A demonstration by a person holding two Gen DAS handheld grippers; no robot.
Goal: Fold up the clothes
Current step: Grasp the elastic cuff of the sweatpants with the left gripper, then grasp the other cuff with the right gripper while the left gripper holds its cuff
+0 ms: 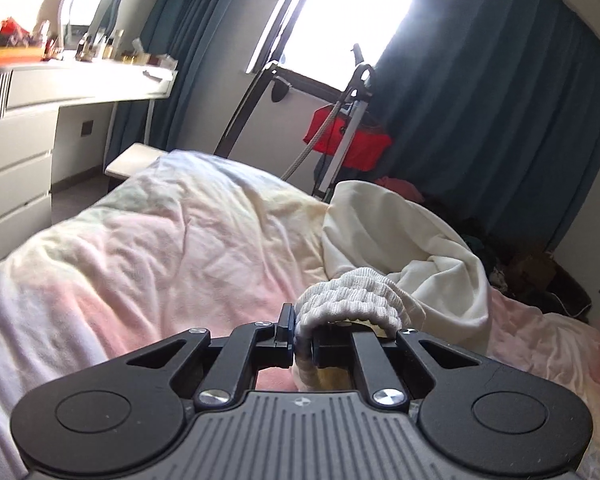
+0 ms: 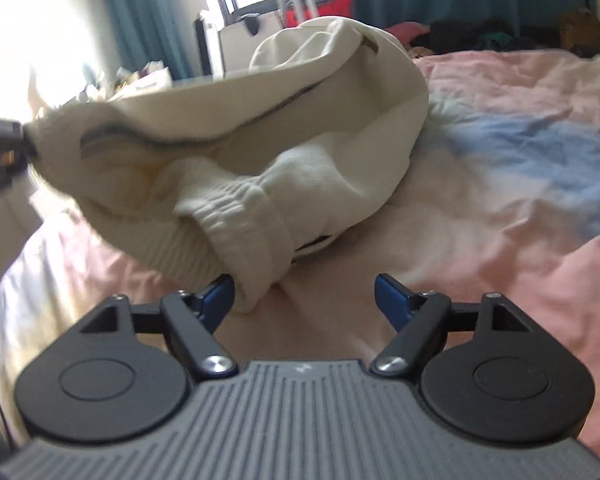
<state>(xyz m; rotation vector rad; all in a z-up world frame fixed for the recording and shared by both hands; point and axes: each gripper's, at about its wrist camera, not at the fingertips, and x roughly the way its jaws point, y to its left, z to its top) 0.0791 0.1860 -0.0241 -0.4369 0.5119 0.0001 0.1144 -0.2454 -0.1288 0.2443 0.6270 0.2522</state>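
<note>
The left claw [image 1: 302, 336] is pinched tight on the ribbed hem [image 1: 352, 296] of a cream sweatshirt [image 1: 400, 236], whose bulk trails ahead and to the right of it over the bed [image 1: 160, 240]. The right claw [image 2: 304, 298] stands spread with nothing gripped; a ribbed cuff [image 2: 236, 220] lies just ahead of its left finger [image 2: 216, 296]. The sweatshirt looks soft, thick and light: it will sag and bunch, not slip, so the firmer ribbing is probably the best hold. Seen from the right claw, its long axis runs from the pinched end at far left up and away to the right; which way the neck points I cannot tell.
</note>
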